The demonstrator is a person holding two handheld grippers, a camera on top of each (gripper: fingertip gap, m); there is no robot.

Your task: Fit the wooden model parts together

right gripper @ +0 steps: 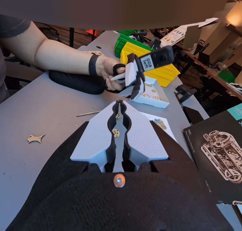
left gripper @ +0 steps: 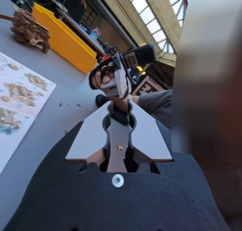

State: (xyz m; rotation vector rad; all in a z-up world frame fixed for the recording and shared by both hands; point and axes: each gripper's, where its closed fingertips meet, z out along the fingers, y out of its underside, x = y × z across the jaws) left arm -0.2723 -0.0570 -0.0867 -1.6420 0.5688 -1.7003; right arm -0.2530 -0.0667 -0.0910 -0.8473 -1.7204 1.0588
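My right gripper (right gripper: 119,101) is held above the grey table (right gripper: 39,113), jaws nearly closed on a tiny brown wooden part (right gripper: 119,100) at the very tips. Two round wooden discs with holes (right gripper: 116,133) lie on the table below its fingers. My left gripper (left gripper: 120,102) is open and empty, pointing at the right gripper (left gripper: 123,98), whose tips hang just beyond it. In the right wrist view the left gripper (right gripper: 129,96) is raised in the air close ahead. The part-built wooden model (left gripper: 30,28) stands far left on the table.
An instruction sheet (left gripper: 19,91) lies to the left. There are yellow bins (left gripper: 65,41), green bins (right gripper: 121,41), a white tray with gold rings (right gripper: 150,95), a black wrist pad (right gripper: 76,80), the model's box (right gripper: 216,152), a thin stick (right gripper: 89,113) and wood scraps (right gripper: 36,138).
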